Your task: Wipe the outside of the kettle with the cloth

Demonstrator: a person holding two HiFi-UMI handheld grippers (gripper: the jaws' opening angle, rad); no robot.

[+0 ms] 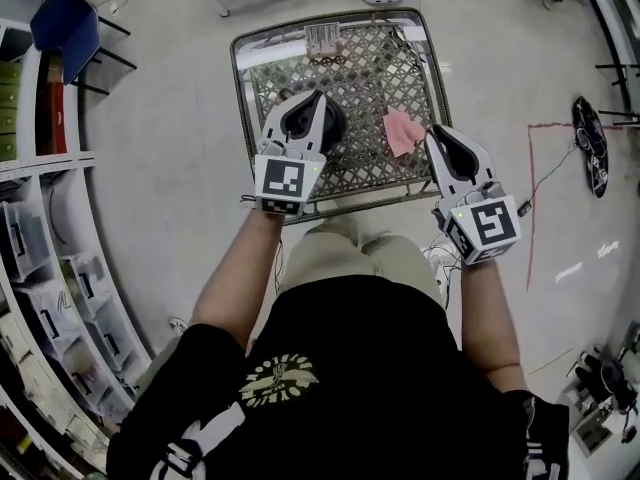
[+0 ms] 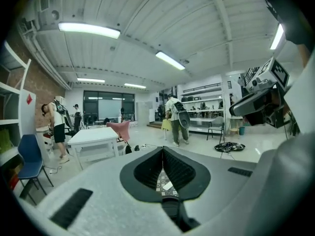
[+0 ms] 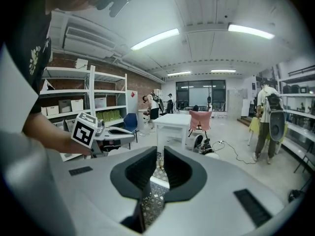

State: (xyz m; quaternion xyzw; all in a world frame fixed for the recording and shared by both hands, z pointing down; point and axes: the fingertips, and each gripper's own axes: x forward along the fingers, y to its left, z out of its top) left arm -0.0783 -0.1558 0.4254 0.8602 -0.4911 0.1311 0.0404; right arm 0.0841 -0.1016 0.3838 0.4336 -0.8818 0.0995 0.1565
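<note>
In the centre-left of the head view the left gripper [image 1: 312, 103] hangs over the table [image 1: 238, 78] with its fingers pressed together on nothing. A dark round shape just right of it, half hidden beneath, is probably the kettle [image 1: 338, 124]. Further right lies the pink cloth [image 1: 403, 133]. The right gripper [image 1: 437, 136], likewise closed and empty, has its tips just beside the cloth's right edge, so it is the nearer one.
</note>
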